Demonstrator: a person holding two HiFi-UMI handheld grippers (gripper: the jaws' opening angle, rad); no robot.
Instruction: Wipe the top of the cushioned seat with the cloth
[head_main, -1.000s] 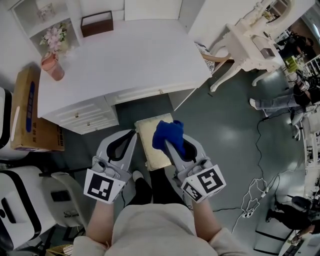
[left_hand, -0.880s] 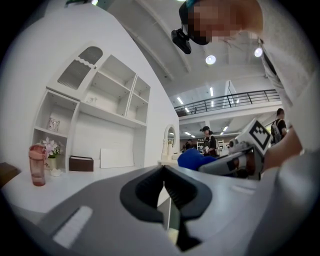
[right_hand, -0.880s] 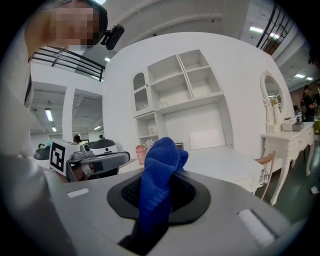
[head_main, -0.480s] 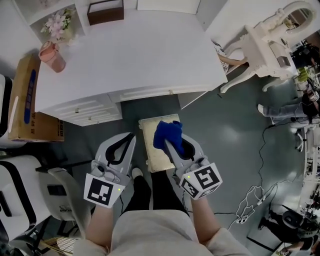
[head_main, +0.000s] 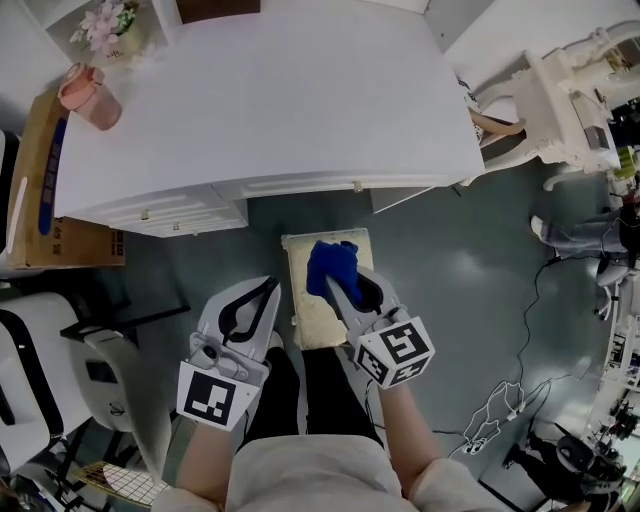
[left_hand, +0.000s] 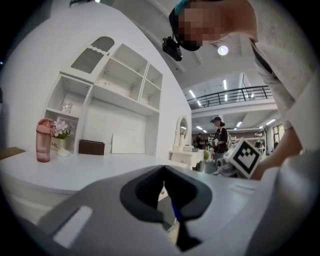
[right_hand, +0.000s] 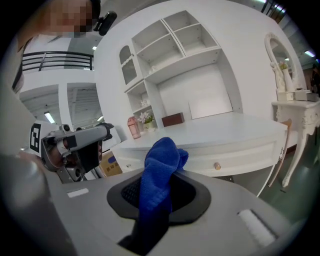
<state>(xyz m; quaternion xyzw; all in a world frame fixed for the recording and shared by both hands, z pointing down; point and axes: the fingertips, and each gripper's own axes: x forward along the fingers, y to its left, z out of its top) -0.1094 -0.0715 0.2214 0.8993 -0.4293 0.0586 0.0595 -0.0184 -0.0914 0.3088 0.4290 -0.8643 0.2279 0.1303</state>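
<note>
Head view: right gripper (head_main: 338, 283) pinches the one blue cloth (head_main: 328, 262) at its tips, over the single cushioned seat (head_main: 306, 320). The seat's long axis runs back under this claw. Left gripper (head_main: 268, 290) sits just left of the seat.
Left gripper view: jaws pressed together, empty.
Right gripper view: jaws clamped on cloth.
</note>
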